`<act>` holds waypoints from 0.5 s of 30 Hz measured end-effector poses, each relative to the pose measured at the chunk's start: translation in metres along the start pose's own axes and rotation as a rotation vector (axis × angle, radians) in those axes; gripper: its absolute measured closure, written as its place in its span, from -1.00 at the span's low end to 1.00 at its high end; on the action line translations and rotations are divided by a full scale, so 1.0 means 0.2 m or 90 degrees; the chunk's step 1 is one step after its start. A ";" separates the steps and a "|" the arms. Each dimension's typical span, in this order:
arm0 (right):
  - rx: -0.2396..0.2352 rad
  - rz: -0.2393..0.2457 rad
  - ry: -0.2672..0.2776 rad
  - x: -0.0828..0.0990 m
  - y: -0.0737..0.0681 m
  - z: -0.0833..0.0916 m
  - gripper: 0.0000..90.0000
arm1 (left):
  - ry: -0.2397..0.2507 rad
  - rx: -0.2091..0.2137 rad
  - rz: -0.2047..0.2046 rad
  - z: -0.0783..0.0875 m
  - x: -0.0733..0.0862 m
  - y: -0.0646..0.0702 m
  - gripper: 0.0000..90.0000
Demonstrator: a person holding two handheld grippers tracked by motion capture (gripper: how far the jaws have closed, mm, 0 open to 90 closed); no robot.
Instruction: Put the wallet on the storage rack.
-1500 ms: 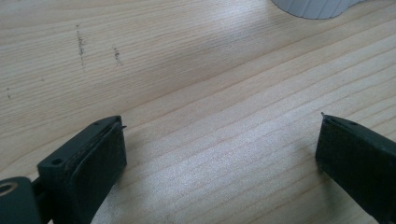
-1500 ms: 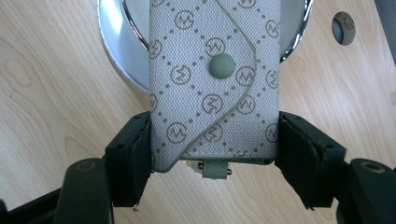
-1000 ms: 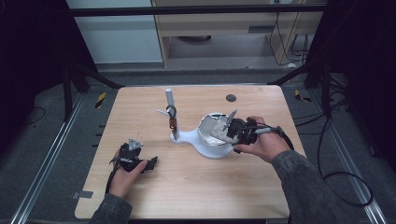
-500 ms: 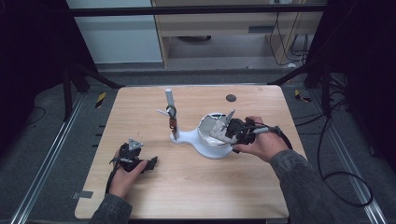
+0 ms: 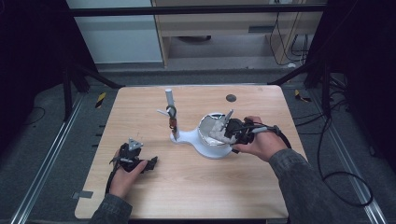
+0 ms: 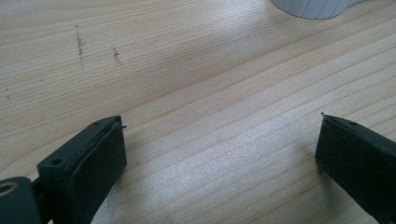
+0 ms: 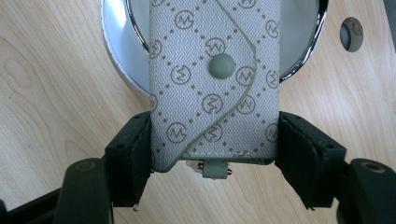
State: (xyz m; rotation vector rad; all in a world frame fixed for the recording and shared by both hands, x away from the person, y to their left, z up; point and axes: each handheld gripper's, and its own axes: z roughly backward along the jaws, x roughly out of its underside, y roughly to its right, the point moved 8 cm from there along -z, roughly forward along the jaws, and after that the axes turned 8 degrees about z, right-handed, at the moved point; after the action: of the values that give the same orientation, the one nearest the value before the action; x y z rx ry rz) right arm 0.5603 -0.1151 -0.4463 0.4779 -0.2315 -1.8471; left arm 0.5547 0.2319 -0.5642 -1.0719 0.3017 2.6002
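The right gripper (image 7: 212,154) clamped its jaws on the pouch's (image 7: 215,84) sides, holding it over the dish (image 5: 212,148), while the left gripper (image 6: 219,154) idled on the counter (image 5: 196,186), jaws wide, empty.

Grey monogrammed pouch (image 7: 214,84) over bowl (image 7: 116,51)

Lab or test cell, not a home. Bare wooden bench (image 5: 196,186) inside a black metal frame (image 5: 196,9), aluminium floor rails (image 5: 42,163), hazard-tape markers (image 5: 100,99) on grey floor, loose cables (image 5: 345,177) on the right, plain cabinet (image 5: 224,37) behind.
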 end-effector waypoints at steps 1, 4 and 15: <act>0.000 0.000 0.000 0.00 0.00 0.00 -0.31 | 0.000 0.000 0.000 0.00 0.00 0.00 -0.98; -0.002 0.001 -0.003 0.00 0.00 0.00 -0.31 | 0.000 0.000 0.000 0.00 0.00 0.00 -0.98; -0.006 0.010 -0.008 -0.04 0.01 -0.02 -0.31 | 0.001 0.001 -0.001 0.00 0.00 0.00 -0.98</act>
State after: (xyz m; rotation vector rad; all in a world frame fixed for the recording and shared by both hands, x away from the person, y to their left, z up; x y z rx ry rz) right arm 0.5651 -0.1081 -0.4486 0.4570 -0.2351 -1.8354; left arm 0.5548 0.2313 -0.5641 -1.0727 0.3040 2.5974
